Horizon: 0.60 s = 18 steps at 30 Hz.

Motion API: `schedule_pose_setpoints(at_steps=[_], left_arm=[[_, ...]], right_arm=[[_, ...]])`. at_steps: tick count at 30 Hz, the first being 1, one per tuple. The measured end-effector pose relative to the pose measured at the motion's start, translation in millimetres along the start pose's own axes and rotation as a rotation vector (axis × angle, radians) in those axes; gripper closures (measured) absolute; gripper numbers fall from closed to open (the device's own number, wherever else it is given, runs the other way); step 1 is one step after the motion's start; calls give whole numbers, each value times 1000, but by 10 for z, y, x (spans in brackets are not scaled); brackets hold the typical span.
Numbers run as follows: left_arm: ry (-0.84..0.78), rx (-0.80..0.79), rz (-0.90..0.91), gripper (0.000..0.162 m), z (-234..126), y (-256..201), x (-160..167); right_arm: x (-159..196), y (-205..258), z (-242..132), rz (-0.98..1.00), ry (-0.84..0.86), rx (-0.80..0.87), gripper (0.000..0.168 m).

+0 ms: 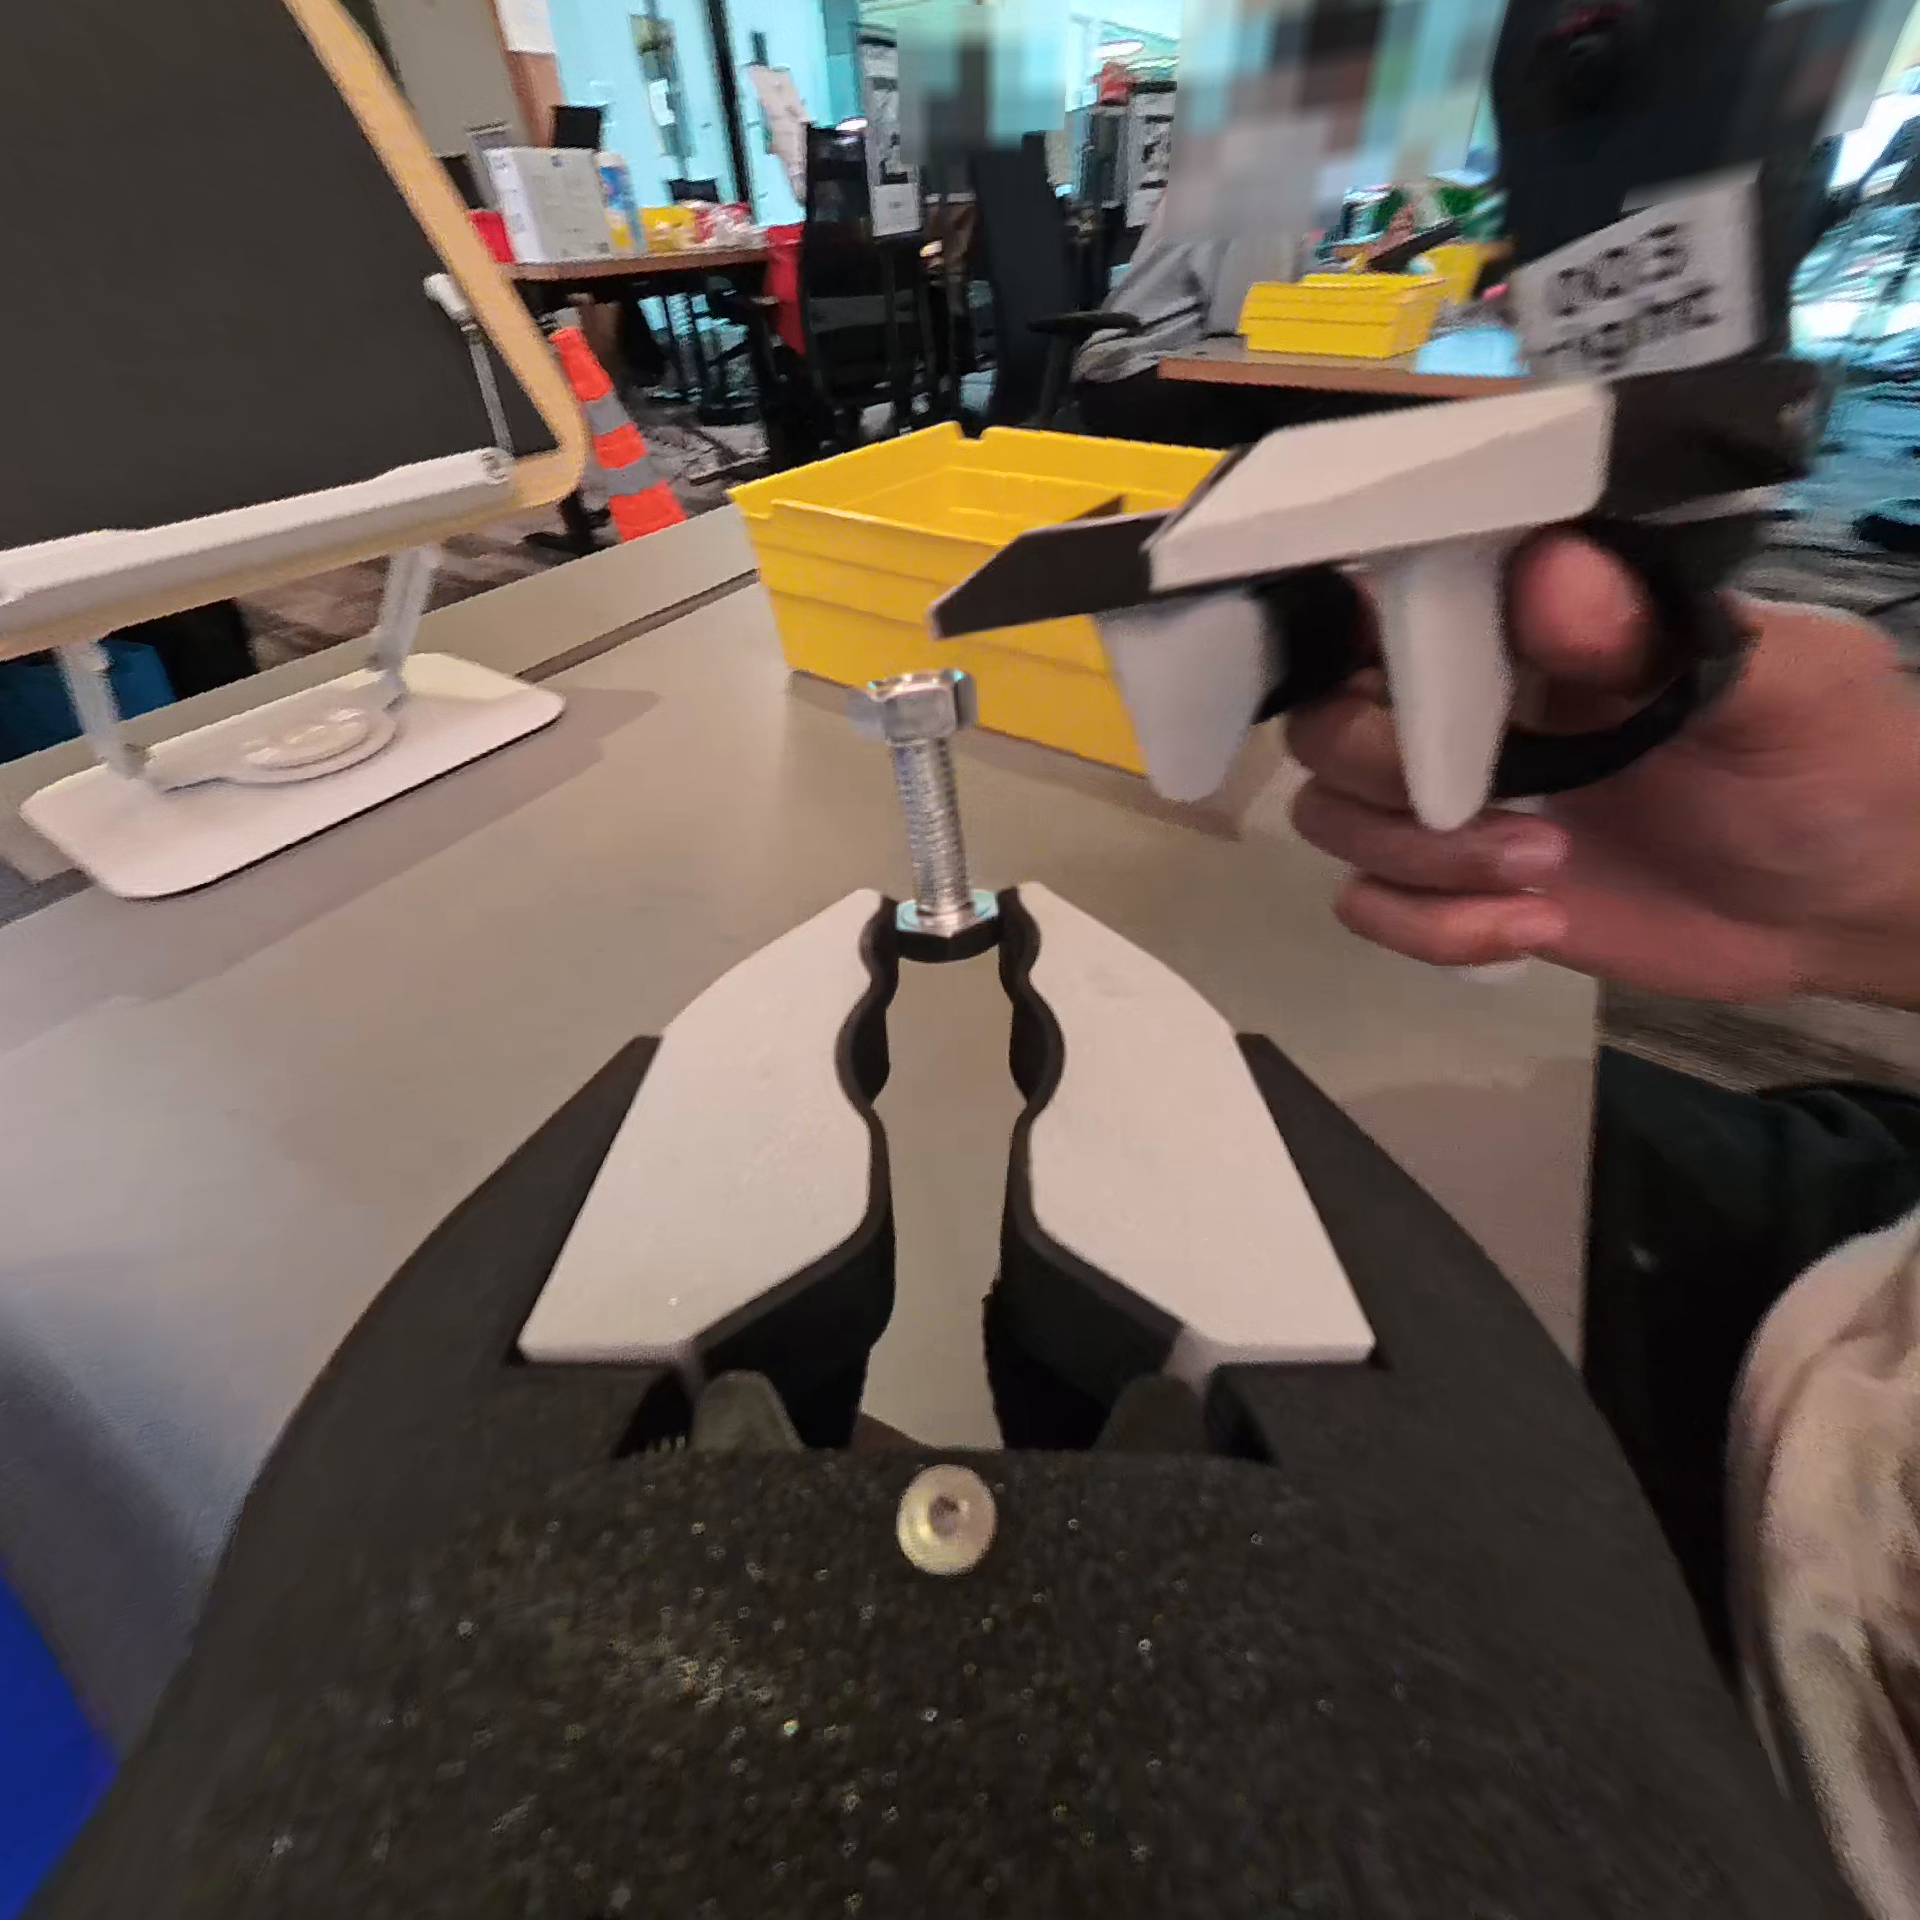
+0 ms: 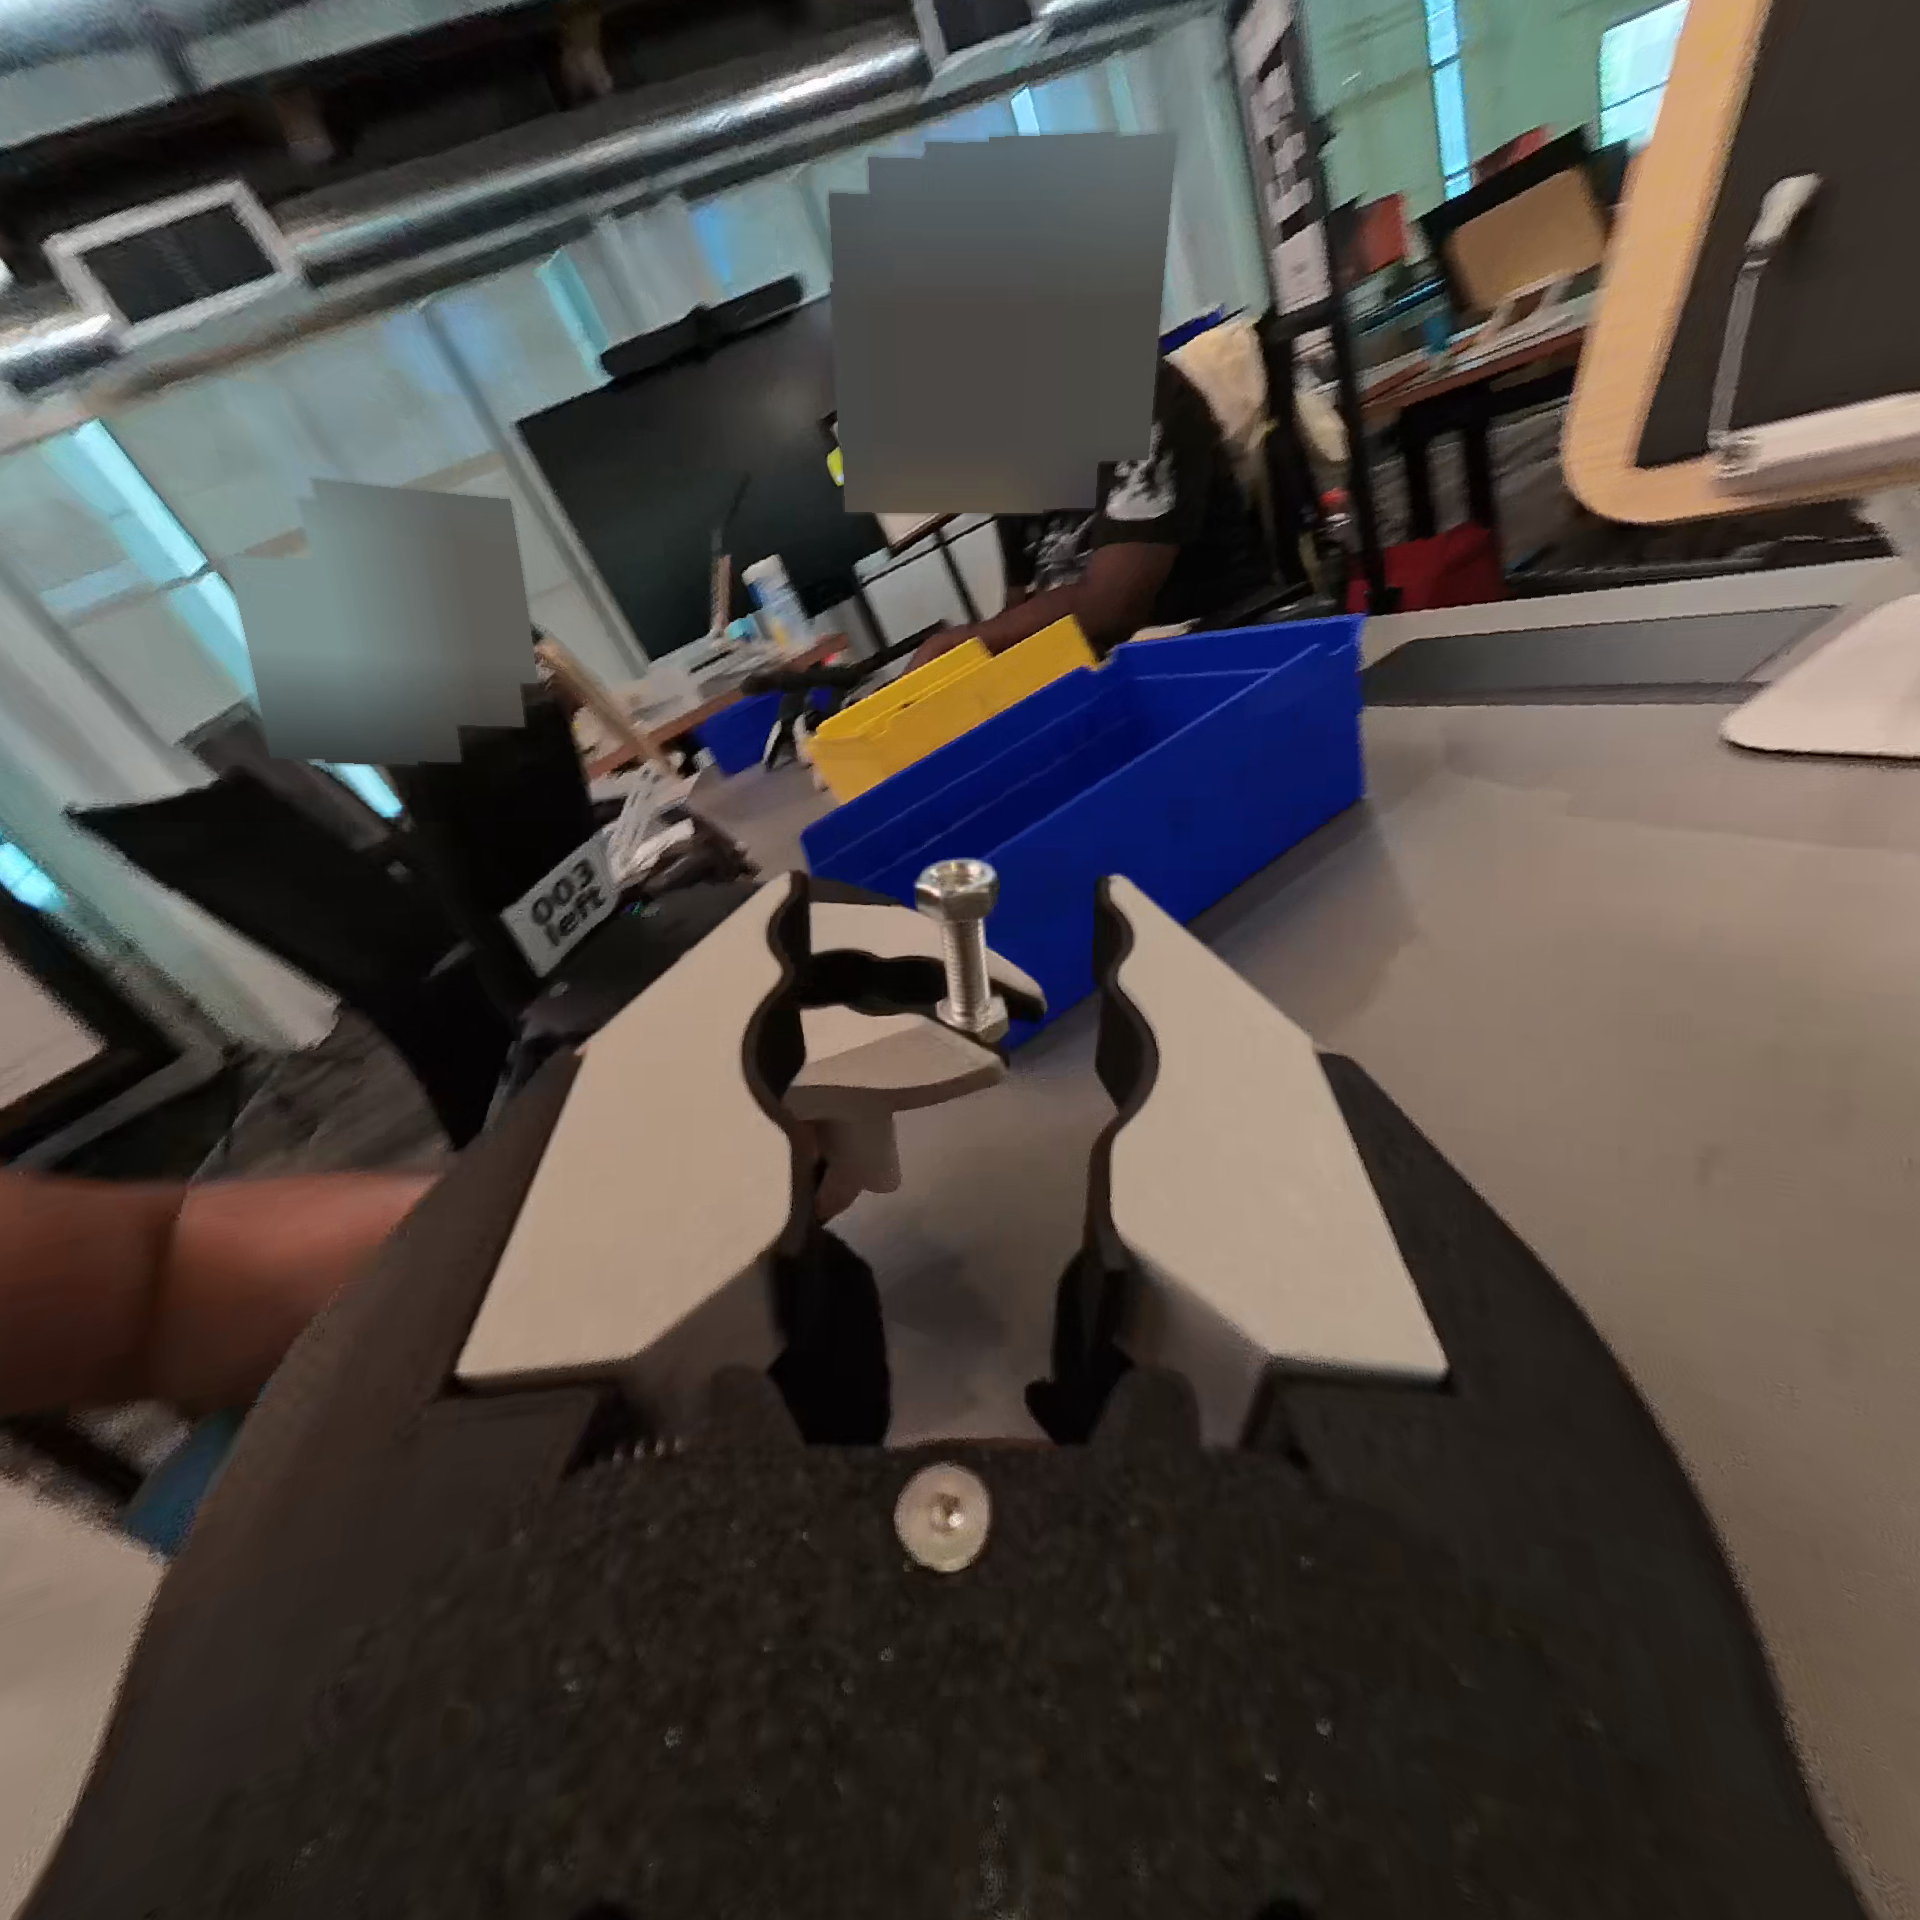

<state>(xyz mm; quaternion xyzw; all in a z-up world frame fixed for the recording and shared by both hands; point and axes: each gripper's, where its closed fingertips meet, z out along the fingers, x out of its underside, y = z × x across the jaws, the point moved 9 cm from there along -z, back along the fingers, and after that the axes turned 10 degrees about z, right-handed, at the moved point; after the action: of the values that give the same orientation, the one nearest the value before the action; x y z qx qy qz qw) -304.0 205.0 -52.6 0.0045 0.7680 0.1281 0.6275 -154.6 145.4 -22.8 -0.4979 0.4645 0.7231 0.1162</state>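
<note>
The left gripper (image 1: 945, 914) pinched only the hex nut (image 1: 943, 920) of an upright silver steel bolt (image 1: 920, 800) above the grey table (image 1: 468, 987), so it might tip loose if the wide-open, seemingly empty right gripper (image 2: 951, 914) knocked it.

Open tabletop (image 1: 644, 1018) around the upright bolt (image 1: 920, 800); yellow bin (image 1: 935, 613) blocks behind it.

A bolt (image 1: 918, 800) stands upright above the bench (image 1: 520, 1018), its nut (image 1: 943, 921) between the left claw (image 1: 943, 935) tips, with a bin (image 1: 935, 582) behind it, a stand (image 1: 301, 758) to its left, and the right claw (image 1: 1049, 603) raised at its right.
</note>
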Motion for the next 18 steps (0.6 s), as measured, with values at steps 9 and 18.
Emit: schedule_pose_setpoints(at_steps=[9,18], left_arm=[[66,-83,26,144,58,-30,28],[73,-53,43,144,91,-90,26]], right_arm=[[190,89,172,-31,-67,324,121],[214,89,194,-50,-11,321,151]])
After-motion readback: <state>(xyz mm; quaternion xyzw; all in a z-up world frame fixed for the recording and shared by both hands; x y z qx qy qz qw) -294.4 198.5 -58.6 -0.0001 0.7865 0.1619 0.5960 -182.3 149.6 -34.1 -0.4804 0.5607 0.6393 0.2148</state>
